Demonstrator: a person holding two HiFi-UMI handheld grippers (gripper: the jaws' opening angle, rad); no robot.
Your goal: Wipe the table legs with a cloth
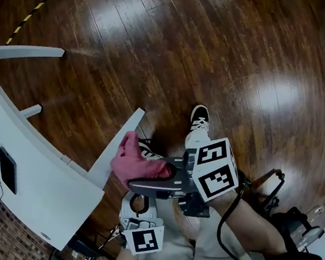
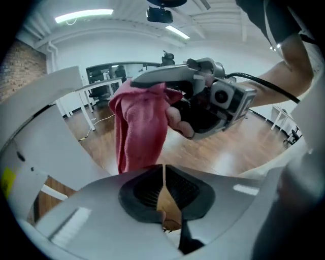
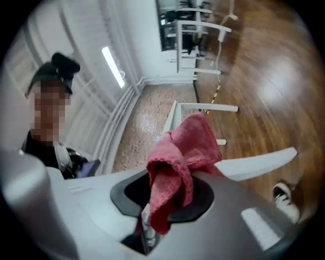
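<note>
A pink cloth (image 1: 137, 160) is bunched in the jaws of my right gripper (image 1: 136, 183), which is shut on it. The cloth hangs just right of the white table leg's foot bar (image 1: 117, 146), close to it; contact cannot be told. In the right gripper view the cloth (image 3: 177, 157) fills the jaws of the right gripper (image 3: 165, 205), with the foot bar (image 3: 259, 160) beyond. My left gripper (image 1: 137, 206) sits lower, under the right one. In its own view the left gripper (image 2: 163, 179) is shut on nothing and faces the cloth (image 2: 142, 127).
The white table top (image 1: 39, 188) curves along the left and carries a dark phone (image 1: 7, 169). Another white leg bar (image 1: 25, 52) lies further back on the wood floor. The person's shoe (image 1: 198, 119) stands right of the foot bar. A person (image 3: 51, 127) shows in the right gripper view.
</note>
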